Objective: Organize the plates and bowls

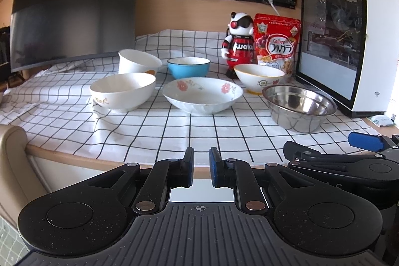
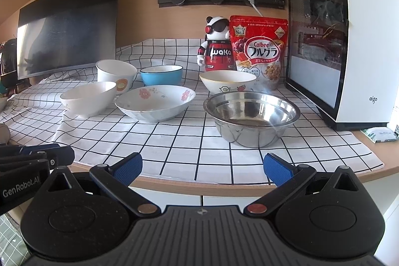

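Nothing gripped yet: left gripper (image 1: 201,167) narrow and empty at bottom centre, right gripper (image 2: 202,167) spread wide, empty. Six bowls mid-frame on checked cloth (image 2: 174,153). Best to start with steel bowl (image 2: 251,114), nearest the right jaws; pinch rim squarely, lift level.

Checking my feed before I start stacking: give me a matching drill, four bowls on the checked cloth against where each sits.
Things:
1. steel bowl
2. floral bowl
3. blue bowl
4. yellow-rimmed bowl

Places:
A. back row, behind the floral bowl
B. front row, nearest the white computer case
C. right in front of the cereal bag
D. front row, middle, between a white bowl and the steel one

Pairs: 1-B, 2-D, 3-A, 4-C
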### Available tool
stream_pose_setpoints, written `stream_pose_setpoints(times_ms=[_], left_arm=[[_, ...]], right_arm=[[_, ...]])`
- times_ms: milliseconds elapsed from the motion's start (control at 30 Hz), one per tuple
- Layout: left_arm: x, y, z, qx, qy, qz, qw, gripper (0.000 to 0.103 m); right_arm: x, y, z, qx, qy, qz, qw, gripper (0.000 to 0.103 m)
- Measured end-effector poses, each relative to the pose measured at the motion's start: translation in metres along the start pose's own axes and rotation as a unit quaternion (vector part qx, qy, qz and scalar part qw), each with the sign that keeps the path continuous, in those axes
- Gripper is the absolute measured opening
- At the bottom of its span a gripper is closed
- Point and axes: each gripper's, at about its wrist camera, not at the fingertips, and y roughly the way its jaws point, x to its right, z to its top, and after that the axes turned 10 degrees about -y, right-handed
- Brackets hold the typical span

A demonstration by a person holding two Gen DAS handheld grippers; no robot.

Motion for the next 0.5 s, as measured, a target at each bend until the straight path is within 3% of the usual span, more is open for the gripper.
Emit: stream_pose_setpoints(times_ms=[500], left_arm=[[0.0011, 0.0003, -0.001, -0.001, -0.002, 0.001, 1.0, 0.016]], right_arm=[[0.0004, 0.0006, -0.0005, -0.001, 0.001, 0.001, 1.0, 0.103]])
